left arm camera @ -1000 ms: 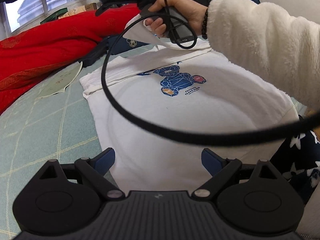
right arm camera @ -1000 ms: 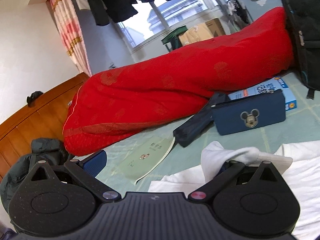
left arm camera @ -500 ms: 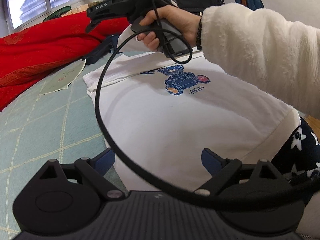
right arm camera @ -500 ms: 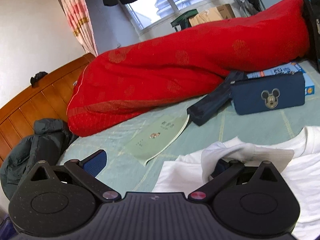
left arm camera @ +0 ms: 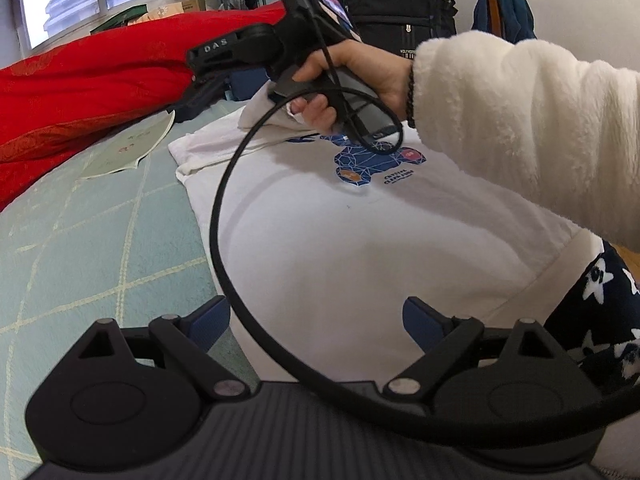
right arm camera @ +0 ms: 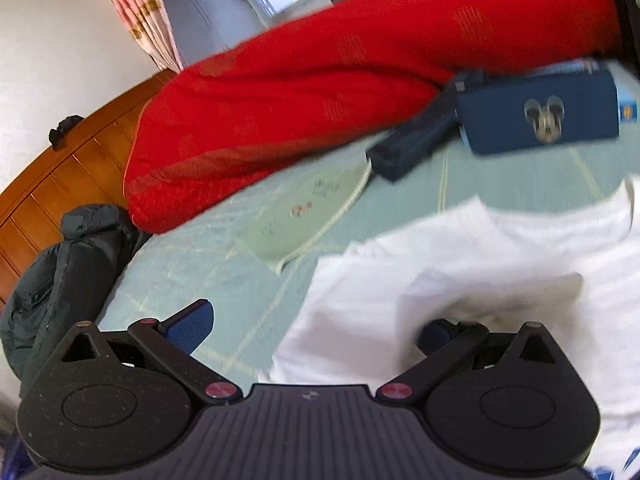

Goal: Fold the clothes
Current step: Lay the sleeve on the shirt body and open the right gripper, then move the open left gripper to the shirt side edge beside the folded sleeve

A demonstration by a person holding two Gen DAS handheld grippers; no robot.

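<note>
A white T-shirt (left arm camera: 340,248) with a blue bear print (left arm camera: 372,160) lies flat on the green checked bedcover (left arm camera: 80,264). My left gripper (left arm camera: 316,316) is open low over the shirt's hem, with nothing between its fingers. A hand (left arm camera: 360,76) in a white fleece sleeve holds the right gripper above the shirt's upper left part. In the blurred right wrist view, my right gripper (right arm camera: 316,328) has its jaws wide apart. A lifted fold of the T-shirt (right arm camera: 480,292) lies draped over its right finger. A black cable (left arm camera: 218,220) loops across the shirt.
A red quilt (right arm camera: 320,80) runs along the far side. On the bedcover near it lie a green booklet (right arm camera: 308,208), a folded dark umbrella (right arm camera: 412,144) and a blue Mickey pouch (right arm camera: 540,116). A dark jacket (right arm camera: 60,264) sits by the wooden headboard (right arm camera: 60,168). Star-patterned cloth (left arm camera: 592,320) lies at the right.
The right gripper has risen and swung over the shirt, taking the draped fold with it, and its view has tilted down and blurred. The left gripper has barely moved.
</note>
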